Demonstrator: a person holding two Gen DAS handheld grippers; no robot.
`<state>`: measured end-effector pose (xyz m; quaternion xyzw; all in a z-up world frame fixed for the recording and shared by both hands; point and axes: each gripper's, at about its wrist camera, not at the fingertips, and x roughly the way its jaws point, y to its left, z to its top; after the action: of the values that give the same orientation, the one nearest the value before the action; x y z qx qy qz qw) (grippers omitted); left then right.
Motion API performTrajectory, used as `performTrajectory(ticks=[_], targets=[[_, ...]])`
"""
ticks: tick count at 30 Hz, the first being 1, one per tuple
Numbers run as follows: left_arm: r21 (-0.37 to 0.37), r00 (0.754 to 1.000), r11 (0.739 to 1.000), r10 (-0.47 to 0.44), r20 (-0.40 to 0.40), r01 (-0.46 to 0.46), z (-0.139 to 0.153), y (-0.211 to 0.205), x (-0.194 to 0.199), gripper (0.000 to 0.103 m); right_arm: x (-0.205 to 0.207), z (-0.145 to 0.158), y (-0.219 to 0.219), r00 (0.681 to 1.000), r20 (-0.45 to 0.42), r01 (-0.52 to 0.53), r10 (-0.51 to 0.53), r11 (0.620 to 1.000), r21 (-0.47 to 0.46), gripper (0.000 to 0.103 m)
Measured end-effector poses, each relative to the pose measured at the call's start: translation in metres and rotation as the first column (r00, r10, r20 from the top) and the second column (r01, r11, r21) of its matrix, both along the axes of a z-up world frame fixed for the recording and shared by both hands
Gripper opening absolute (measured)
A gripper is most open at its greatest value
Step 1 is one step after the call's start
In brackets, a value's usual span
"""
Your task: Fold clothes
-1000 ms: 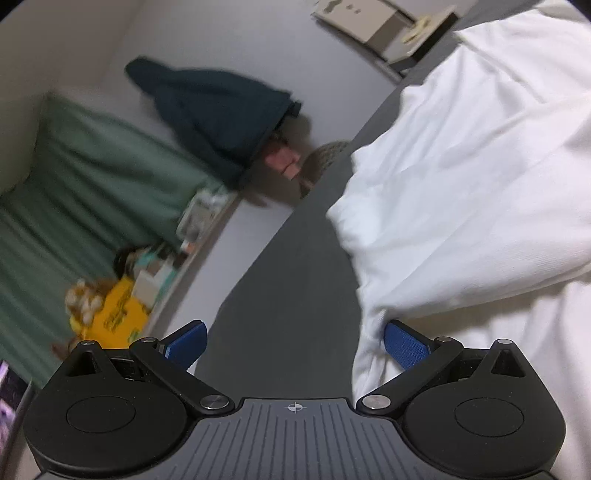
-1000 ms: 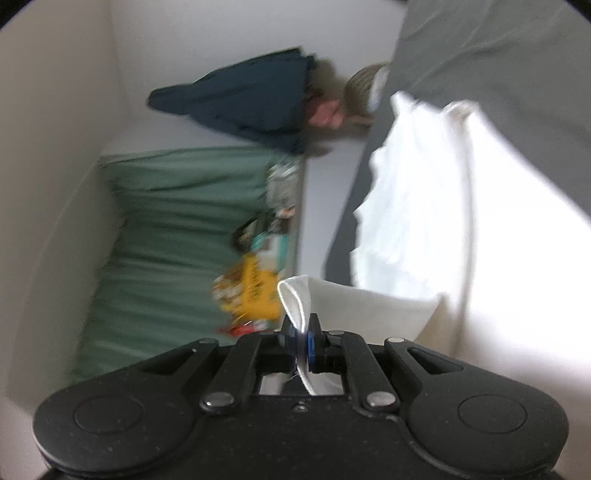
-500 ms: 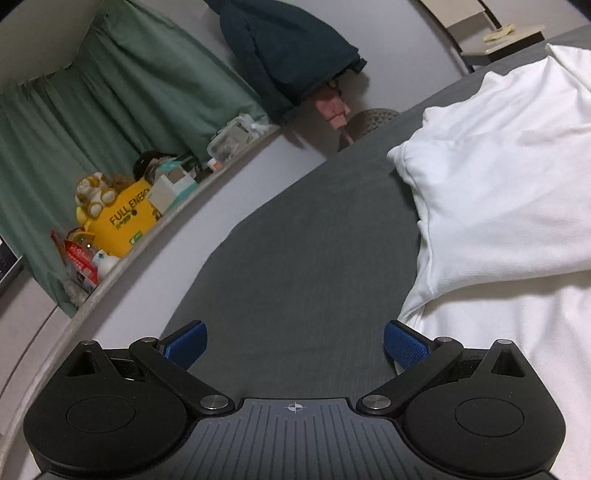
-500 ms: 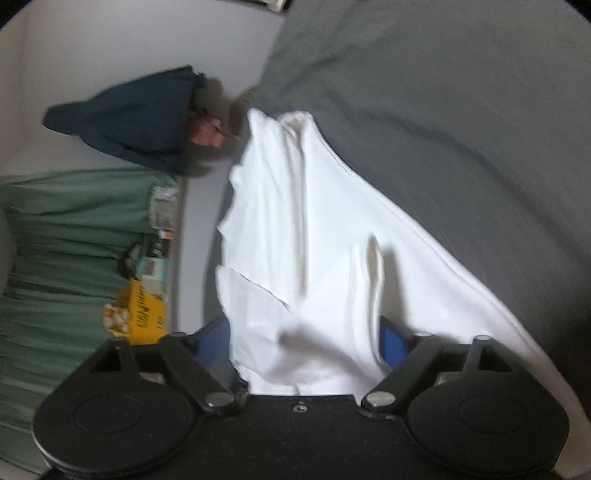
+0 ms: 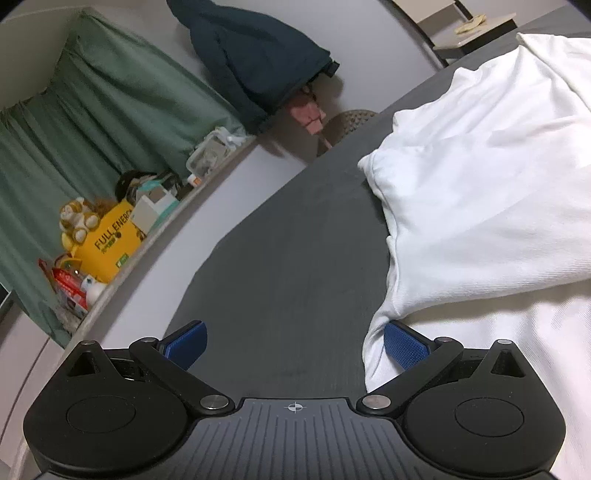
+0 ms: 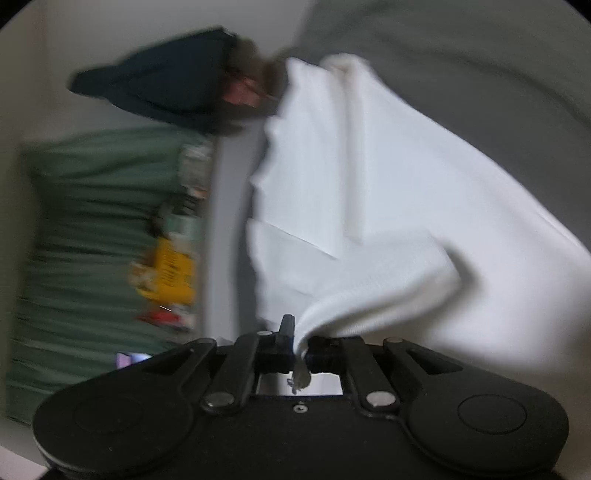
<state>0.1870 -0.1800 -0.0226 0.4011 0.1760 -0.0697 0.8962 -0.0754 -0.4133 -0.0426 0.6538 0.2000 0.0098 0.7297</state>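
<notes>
A white garment lies spread over the dark grey bed surface, filling the right of the left wrist view. My left gripper stands open over bare grey fabric, its right blue pad touching the garment's near edge. In the blurred right wrist view my right gripper is shut on a bunched corner of the white garment, and the cloth stretches away from the jaws across the bed.
A ledge along the wall holds a yellow box, a plush toy and small packages before green curtains. A dark blue jacket hangs on the wall. A bedside table stands at the far right.
The right gripper went from shut on a corner, to open over the garment, to shut on a fold of it. The left wrist view rolled; its gripper stayed open.
</notes>
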Motion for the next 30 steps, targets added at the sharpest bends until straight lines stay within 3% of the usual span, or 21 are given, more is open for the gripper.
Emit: performTrajectory(ticks=[2,4,6,7,9,11,14,17,19,22,26,28,30], targets=[[0.000,1.000,1.000,0.009,-0.002,-0.009,0.001,-0.001,0.001,0.103,0.010,0.041,-0.007,0.992,0.122,-0.006,0.013,0.998,-0.059,0.007],[-0.002,1.000,1.000,0.008,-0.001,-0.008,0.001,-0.001,0.002,0.103,0.009,0.091,-0.004,0.964,0.257,-0.016,0.061,0.984,-0.176,0.006],[-0.013,1.000,1.000,0.007,0.001,-0.007,0.000,0.000,0.001,0.103,-0.005,0.124,0.009,0.941,0.319,-0.015,0.117,0.953,-0.303,0.006],[-0.023,1.000,1.000,0.009,0.001,-0.009,0.000,0.001,0.000,0.103,-0.012,0.125,0.016,0.943,0.305,-0.026,0.135,0.941,-0.338,0.006],[-0.047,0.999,0.998,0.037,-0.015,-0.037,-0.001,0.004,0.001,0.103,-0.024,0.101,0.028,0.971,0.197,-0.060,0.134,0.938,-0.343,0.006],[-0.074,0.998,0.995,0.060,-0.034,-0.062,-0.001,0.009,0.004,0.103,-0.029,0.049,0.035,0.994,0.003,-0.107,0.112,0.958,-0.265,0.006],[-0.101,0.995,0.991,0.079,-0.057,-0.084,0.000,0.016,0.007,0.103,-0.039,-0.021,0.040,0.969,-0.230,-0.140,0.092,0.970,-0.200,0.006],[-0.075,0.996,0.994,0.072,-0.055,-0.076,-0.002,0.015,0.006,0.103,-0.052,-0.046,0.036,0.971,-0.234,-0.071,0.054,0.995,-0.068,0.006],[-0.069,0.996,0.995,0.068,-0.057,-0.072,-0.001,0.015,0.005,0.103,-0.052,-0.032,0.036,0.974,-0.223,-0.081,0.049,0.987,-0.138,0.006],[-0.086,0.994,0.993,0.075,-0.074,-0.081,0.001,0.017,0.006,0.103,-0.054,-0.025,0.032,0.971,-0.233,-0.081,0.045,0.986,-0.148,0.011],[-0.153,0.991,0.982,0.103,-0.083,-0.115,0.012,0.024,-0.002,0.103,-0.055,-0.020,0.029,0.969,-0.243,-0.068,0.036,0.990,-0.125,0.038],[-0.268,0.989,0.953,0.127,-0.081,-0.144,0.027,0.035,-0.017,0.103,-0.070,-0.009,0.028,0.971,-0.239,-0.074,0.023,0.976,-0.205,0.047],[-0.424,0.978,0.881,0.178,-0.111,-0.209,0.043,0.050,-0.036,0.103,-0.079,0.008,0.026,0.974,-0.226,-0.081,0.008,0.945,-0.316,0.049]])
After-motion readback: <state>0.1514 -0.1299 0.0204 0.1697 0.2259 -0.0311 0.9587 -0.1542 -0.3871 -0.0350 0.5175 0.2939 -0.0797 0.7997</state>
